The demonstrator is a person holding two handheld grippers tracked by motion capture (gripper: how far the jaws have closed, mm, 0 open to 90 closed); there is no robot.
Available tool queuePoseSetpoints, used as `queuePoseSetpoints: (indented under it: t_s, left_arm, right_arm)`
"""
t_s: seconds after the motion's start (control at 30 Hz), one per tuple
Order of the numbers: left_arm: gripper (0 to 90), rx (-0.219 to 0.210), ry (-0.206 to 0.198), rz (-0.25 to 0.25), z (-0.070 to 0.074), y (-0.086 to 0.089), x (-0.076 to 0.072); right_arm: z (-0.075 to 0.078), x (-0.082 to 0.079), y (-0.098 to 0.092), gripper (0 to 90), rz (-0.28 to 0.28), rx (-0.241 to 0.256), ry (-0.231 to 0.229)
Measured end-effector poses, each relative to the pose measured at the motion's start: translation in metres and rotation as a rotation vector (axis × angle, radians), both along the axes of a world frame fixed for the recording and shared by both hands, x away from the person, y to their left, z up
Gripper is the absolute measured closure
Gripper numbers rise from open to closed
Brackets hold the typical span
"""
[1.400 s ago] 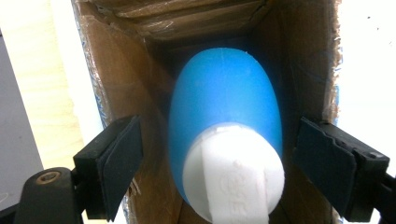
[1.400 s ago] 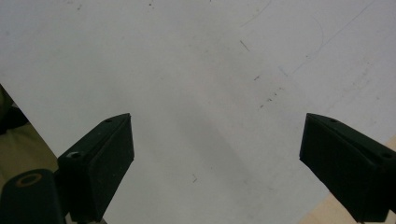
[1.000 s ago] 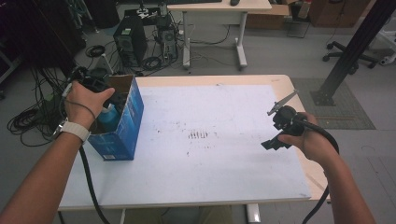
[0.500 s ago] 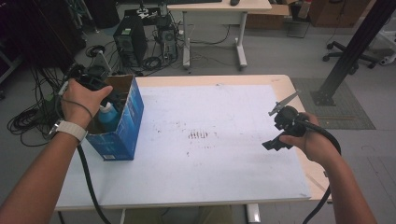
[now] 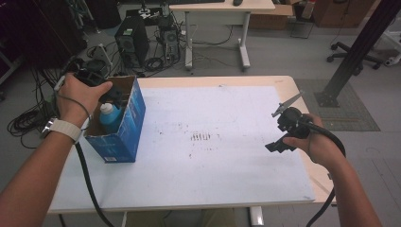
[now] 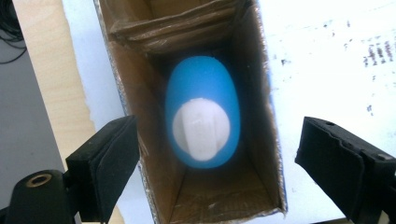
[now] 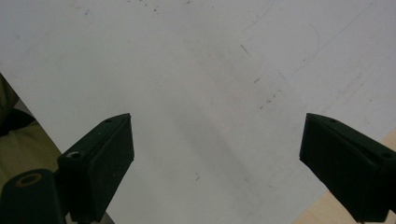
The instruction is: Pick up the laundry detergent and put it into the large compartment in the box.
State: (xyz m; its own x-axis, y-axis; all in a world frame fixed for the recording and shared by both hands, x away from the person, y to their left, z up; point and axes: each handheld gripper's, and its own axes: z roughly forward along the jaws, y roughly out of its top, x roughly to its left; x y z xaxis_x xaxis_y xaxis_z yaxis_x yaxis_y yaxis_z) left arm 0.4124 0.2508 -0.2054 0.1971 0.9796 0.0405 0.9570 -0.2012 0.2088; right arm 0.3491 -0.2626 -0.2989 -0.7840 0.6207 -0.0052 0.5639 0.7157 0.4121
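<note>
A wide table [image 5: 227, 184] covered with a white sheet spreads beneath both grippers. Directly below the left gripper [image 5: 111, 97] stands an open blue cardboard box [image 5: 124, 135], near the table's left edge. Inside it, straight under the jaws, a blue bottle [image 6: 201, 116] stands upright, its white cap [image 6: 201, 128] facing up toward the gripper. The left gripper's jaws are spread wide, one on each side of the box's walls, not touching the bottle — probably lined up to descend and grasp it. The right gripper [image 5: 279, 135], held far off above bare sheet, also has its jaws apart and holds nothing, seemingly waiting.
</note>
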Motion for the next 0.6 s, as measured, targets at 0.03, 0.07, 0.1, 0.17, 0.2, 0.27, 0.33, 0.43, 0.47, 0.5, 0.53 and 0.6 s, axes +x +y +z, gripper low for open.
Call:
queuePoseSetpoints:
  t_s: [0.03,0.07,0.1,0.17,0.2,0.27,0.33,0.43,0.47,0.5,0.53,0.6]
  left_arm:
    - [12.9,0.005,0.001,-0.005,0.001,-0.001,0.000]
    - [12.8,0.003,-0.002,-0.008,0.002,-0.002,-0.001]
    - [12.8,0.003,-0.003,-0.012,0.004,-0.002,-0.001]
    - [12.8,0.006,-0.006,-0.017,0.006,-0.004,-0.002]
    - [12.8,0.008,-0.005,-0.020,0.006,-0.004,-0.003]
    - [12.8,0.004,-0.003,-0.028,0.008,-0.006,-0.004]
    - [12.8,0.006,-0.006,-0.035,0.010,-0.007,-0.005]
    - [12.8,0.004,-0.016,-0.045,0.014,-0.009,-0.006]
    - [12.8,0.000,-0.017,-0.050,0.016,-0.009,-0.007]
    - [12.6,0.001,-0.020,-0.052,0.017,-0.010,-0.007]
    - [12.5,0.003,-0.025,-0.053,0.018,-0.011,-0.008]
    - [12.5,0.003,-0.031,-0.064,0.021,-0.013,-0.009]
  right_arm:
    - [0.000,0.000,0.000,10.1,0.002,0.000,-0.001]
    - [0.000,0.000,0.000,10.1,0.002,0.001,-0.001]
    - [0.000,0.000,0.000,10.1,0.003,0.001,0.000]
    - [0.000,0.000,0.001,10.1,0.002,0.000,0.000]
    - [0.000,0.000,0.001,10.1,0.002,0.000,0.001]
    - [0.000,0.000,0.002,10.1,0.005,0.001,0.000]
    - [0.000,0.000,0.002,10.1,0.005,-0.001,0.001]
    - [0.001,0.000,0.003,10.1,0.007,0.001,-0.001]
    - [0.000,0.000,0.003,10.1,0.007,0.001,0.000]
    - [0.000,0.000,0.003,10.1,0.007,0.000,0.001]
    - [0.000,0.000,0.003,10.1,0.008,-0.001,0.001]
    - [0.000,0.000,0.004,10.1,0.009,0.000,0.000]
